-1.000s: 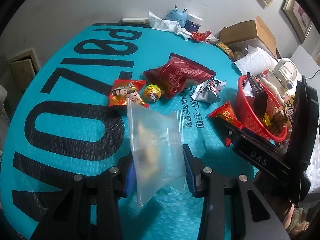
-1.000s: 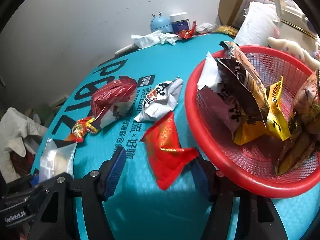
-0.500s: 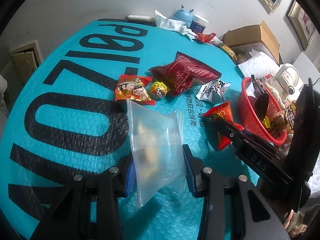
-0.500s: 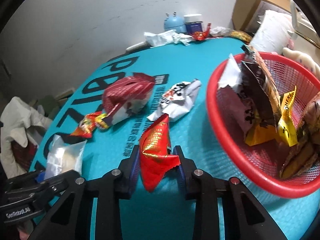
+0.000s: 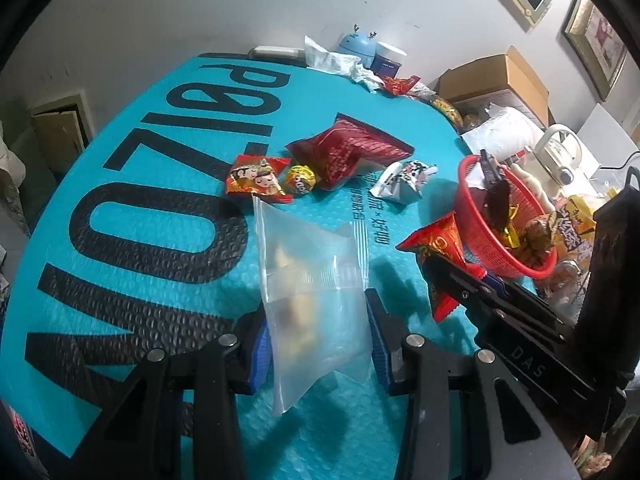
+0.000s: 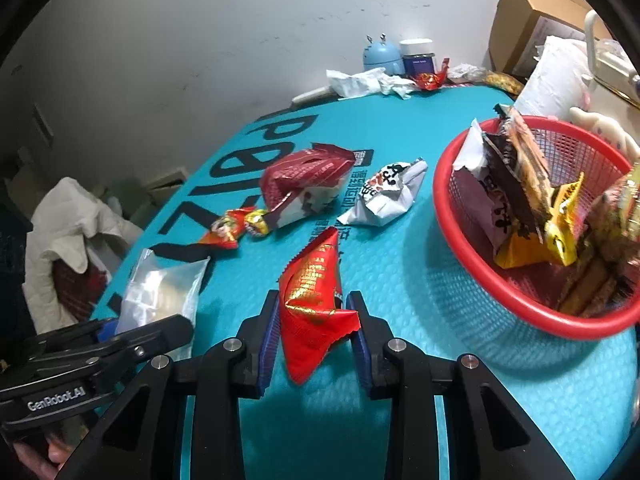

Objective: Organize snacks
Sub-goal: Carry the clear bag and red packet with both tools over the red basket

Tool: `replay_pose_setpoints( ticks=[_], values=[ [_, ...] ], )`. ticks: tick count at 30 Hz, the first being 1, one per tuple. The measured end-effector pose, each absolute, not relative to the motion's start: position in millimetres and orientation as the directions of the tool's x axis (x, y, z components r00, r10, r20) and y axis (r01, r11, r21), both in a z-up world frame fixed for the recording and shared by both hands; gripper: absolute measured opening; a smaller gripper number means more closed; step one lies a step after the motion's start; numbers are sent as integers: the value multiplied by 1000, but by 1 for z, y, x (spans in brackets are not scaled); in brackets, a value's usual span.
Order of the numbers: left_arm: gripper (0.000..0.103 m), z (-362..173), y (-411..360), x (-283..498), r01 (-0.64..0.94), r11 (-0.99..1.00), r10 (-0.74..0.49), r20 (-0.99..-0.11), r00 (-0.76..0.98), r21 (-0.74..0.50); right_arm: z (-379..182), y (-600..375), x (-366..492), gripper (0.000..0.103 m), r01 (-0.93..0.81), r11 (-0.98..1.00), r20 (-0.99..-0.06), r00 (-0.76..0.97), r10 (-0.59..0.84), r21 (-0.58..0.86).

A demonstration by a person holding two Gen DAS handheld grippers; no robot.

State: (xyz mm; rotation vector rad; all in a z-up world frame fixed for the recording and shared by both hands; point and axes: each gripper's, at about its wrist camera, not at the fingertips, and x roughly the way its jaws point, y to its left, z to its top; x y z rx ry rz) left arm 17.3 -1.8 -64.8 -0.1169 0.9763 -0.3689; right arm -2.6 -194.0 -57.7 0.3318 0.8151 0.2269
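Note:
My left gripper (image 5: 318, 336) is shut on a clear zip bag (image 5: 312, 292) with pale snacks inside, held above the teal mat (image 5: 160, 240). My right gripper (image 6: 314, 334) is shut on a red and gold snack packet (image 6: 314, 300), lifted off the mat to the left of the red basket (image 6: 480, 272). That basket (image 5: 472, 216) holds several wrapped snacks. On the mat lie a dark red bag (image 5: 348, 152), a white crumpled packet (image 5: 400, 184), a small red cartoon packet (image 5: 256, 178) and a yellow round sweet (image 5: 302, 180). In the left wrist view the right gripper (image 5: 452, 280) shows with its red packet (image 5: 438, 244).
Crumpled tissue (image 5: 336, 64), a blue deer-shaped gadget (image 5: 356, 42) and a jar (image 5: 390, 58) stand at the mat's far edge. Cardboard boxes (image 5: 496, 80) and a white kettle (image 5: 558, 152) crowd the right side. White clothing (image 6: 64, 232) lies off the mat's left.
My right gripper closed on the red and gold packet and lifted it off the mat. The left gripper kept its hold on the clear bag and rose slightly.

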Motion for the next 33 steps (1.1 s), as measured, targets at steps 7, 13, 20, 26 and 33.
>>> replay_pose_setpoints(
  ticks=[7, 13, 20, 26, 33],
  values=[
    [40, -54, -18, 1, 298, 919, -382, -768, 513, -258, -43, -205, -28, 32, -88, 922, -651, 683, 331, 377],
    [40, -45, -38, -9, 355, 898, -418, -753, 508, -260, -34, -221, -47, 32, -66, 922, -639, 702, 315, 382],
    [40, -37, -64, -18, 423, 867, -464, -739, 489, -264, -24, -242, -64, 32, -28, 927, -635, 721, 278, 375],
    [40, -31, -87, -21, 469, 844, -488, -736, 470, -261, -16, -259, -74, 32, -10, 929, -625, 737, 256, 369],
    [40, -21, -112, -20, 521, 819, -508, -725, 465, -239, -6, -278, -82, 32, -5, 939, -615, 755, 229, 344]
  ],
)
